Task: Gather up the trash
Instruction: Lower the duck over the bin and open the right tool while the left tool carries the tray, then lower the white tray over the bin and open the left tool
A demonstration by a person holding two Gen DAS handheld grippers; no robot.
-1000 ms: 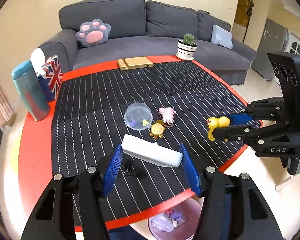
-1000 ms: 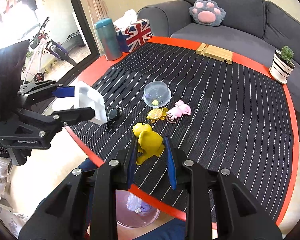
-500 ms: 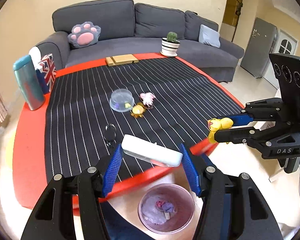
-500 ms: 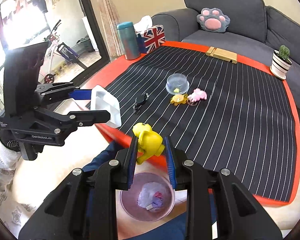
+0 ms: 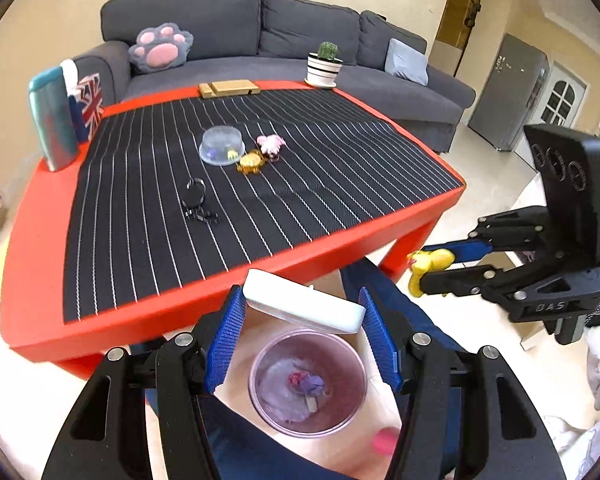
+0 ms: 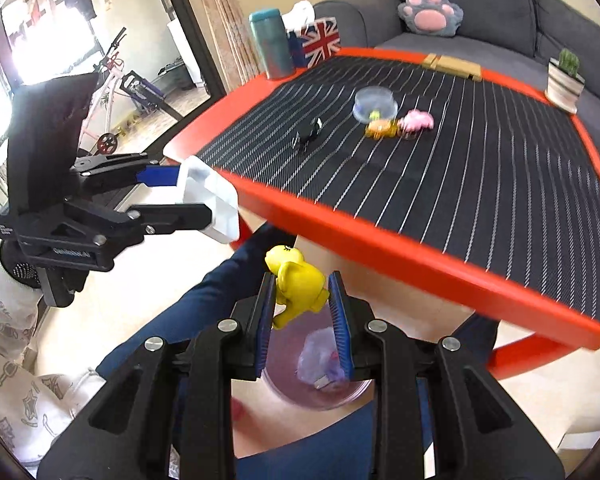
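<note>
My left gripper [image 5: 302, 312] is shut on a white plastic box [image 5: 304, 303] and holds it above a pink trash bin [image 5: 308, 380] on the floor in front of the red table [image 5: 220, 292]. My right gripper [image 6: 302, 312] is shut on a yellow toy figure [image 6: 298, 284], held over the same bin [image 6: 320, 392]. The bin holds crumpled wrappers. The right gripper with the yellow toy [image 5: 430, 262] shows at the right of the left wrist view. The left gripper with the white box [image 6: 210, 204] shows at the left of the right wrist view.
On the striped mat [image 5: 260, 184] lie a clear dome lid [image 5: 222, 146], a gold toy [image 5: 252, 161], a pink toy [image 5: 272, 143] and a black clip [image 5: 198, 202]. A teal bottle [image 5: 54, 120], flag tissue box [image 5: 90, 102], wooden blocks [image 5: 228, 89] and cactus pot [image 5: 324, 66] stand at the far edges. A grey sofa [image 5: 260, 32] is behind.
Both grippers have pulled back from over the table and lowered to above the trash bin, each still holding its object.
</note>
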